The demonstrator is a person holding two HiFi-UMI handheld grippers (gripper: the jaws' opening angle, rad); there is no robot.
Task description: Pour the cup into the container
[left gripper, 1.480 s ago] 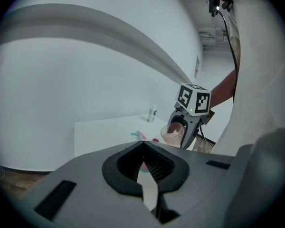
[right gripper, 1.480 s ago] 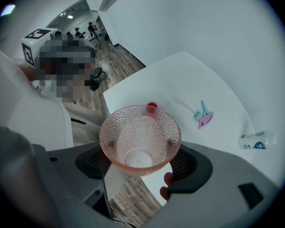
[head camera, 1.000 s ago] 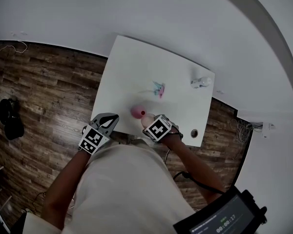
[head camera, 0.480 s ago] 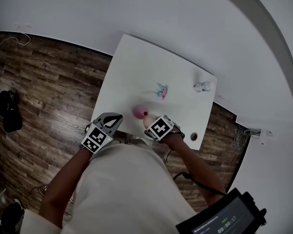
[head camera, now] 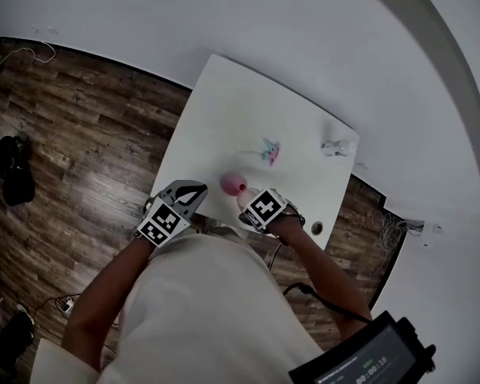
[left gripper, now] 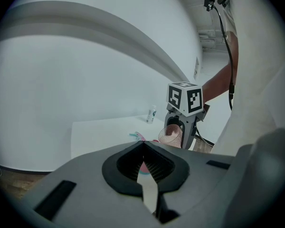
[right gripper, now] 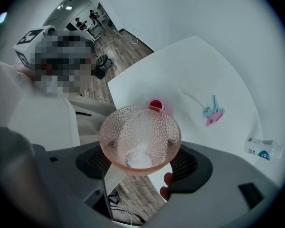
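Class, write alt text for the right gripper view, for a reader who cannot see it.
The right gripper holds a pink dimpled glass cup between its jaws, its open mouth facing the camera. Just beyond its rim a small pink container stands on the white table, with a teal-and-pink trinket and a small clear bottle farther off.

A white table point(head camera: 224, 118) stands on dark wooden plank floor point(head camera: 72, 110) against a plain white wall point(head camera: 224, 6).
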